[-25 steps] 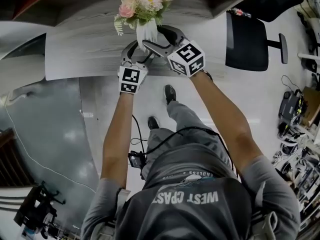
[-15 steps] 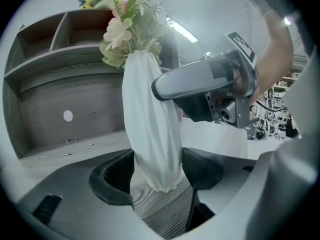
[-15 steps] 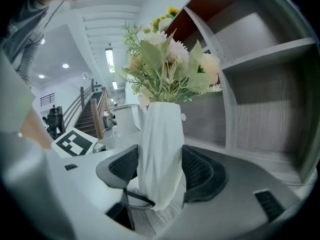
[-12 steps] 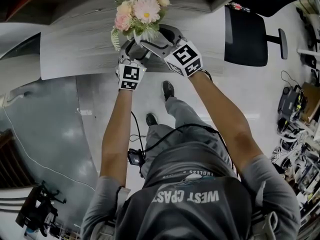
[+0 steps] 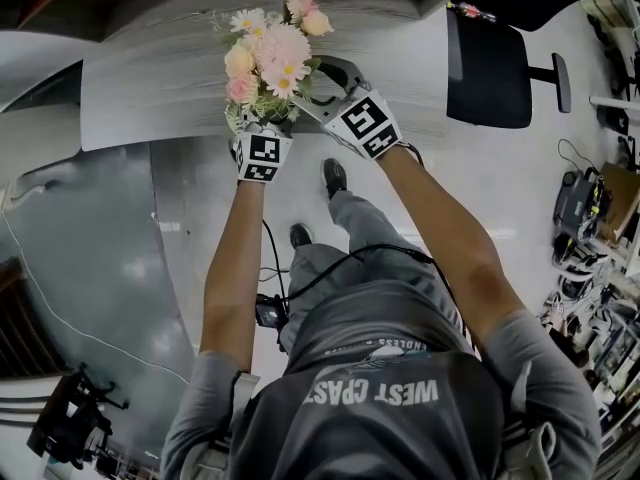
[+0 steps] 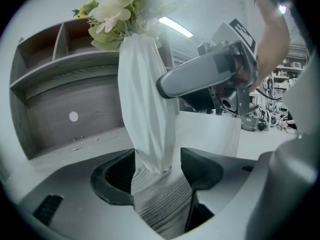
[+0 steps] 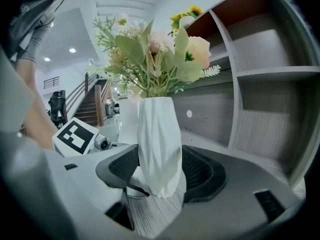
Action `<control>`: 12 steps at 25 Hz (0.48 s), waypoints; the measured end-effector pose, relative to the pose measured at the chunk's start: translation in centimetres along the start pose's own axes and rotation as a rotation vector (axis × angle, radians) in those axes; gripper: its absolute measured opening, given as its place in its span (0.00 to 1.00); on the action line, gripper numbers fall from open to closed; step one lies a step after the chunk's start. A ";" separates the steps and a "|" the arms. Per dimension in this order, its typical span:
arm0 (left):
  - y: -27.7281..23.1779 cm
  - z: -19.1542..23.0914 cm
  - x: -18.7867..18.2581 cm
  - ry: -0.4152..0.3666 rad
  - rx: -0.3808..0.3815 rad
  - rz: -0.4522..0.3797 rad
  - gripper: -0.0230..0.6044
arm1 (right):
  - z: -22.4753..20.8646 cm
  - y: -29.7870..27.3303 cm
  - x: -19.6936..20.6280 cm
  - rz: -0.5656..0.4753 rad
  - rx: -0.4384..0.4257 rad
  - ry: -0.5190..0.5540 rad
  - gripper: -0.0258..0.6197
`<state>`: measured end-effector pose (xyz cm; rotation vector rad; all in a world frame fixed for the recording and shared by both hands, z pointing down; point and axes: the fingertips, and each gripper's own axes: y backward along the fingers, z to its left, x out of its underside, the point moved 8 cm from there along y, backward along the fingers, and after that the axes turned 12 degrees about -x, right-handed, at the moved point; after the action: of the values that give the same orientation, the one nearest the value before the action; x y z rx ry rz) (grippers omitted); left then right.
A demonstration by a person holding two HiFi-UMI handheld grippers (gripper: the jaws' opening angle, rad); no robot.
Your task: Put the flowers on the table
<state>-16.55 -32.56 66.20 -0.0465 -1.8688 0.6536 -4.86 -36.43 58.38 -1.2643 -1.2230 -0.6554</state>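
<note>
A bunch of pink and cream flowers point(image 5: 265, 58) stands in a white twisted vase point(image 7: 159, 144) held up above the grey wood-grain table point(image 5: 150, 88). My right gripper point(image 7: 160, 171) is shut on the vase's lower half, with both pads against its sides. My left gripper point(image 6: 157, 166) sits around the vase's bottom tip point(image 6: 150, 154); its jaws are closing and a narrow gap still shows on the right side. In the head view the right gripper point(image 5: 300, 93) and left gripper point(image 5: 262, 120) meet under the blooms, which hide most of the vase.
A grey wooden shelf unit point(image 7: 260, 84) with open compartments rises behind the table. A black office chair point(image 5: 490, 68) stands to the right on the pale floor. Cluttered gear lies at the far right edge point(image 5: 590, 218).
The flowers and both grippers have come back toward the table's near edge and a little left. The left gripper has moved in under the vase.
</note>
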 end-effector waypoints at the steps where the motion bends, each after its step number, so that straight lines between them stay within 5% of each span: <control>1: 0.2 -0.2 0.2 0.002 0.000 0.003 0.51 | 0.0 0.1 0.2 0.007 0.008 -0.002 0.49; 12: 3.6 0.4 1.0 0.018 -0.027 -0.010 0.50 | 1.3 0.6 1.5 0.058 0.068 -0.016 0.50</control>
<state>-18.24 -29.33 65.29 -0.0604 -1.8592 0.6193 -4.31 -34.75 59.36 -1.2457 -1.2075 -0.5582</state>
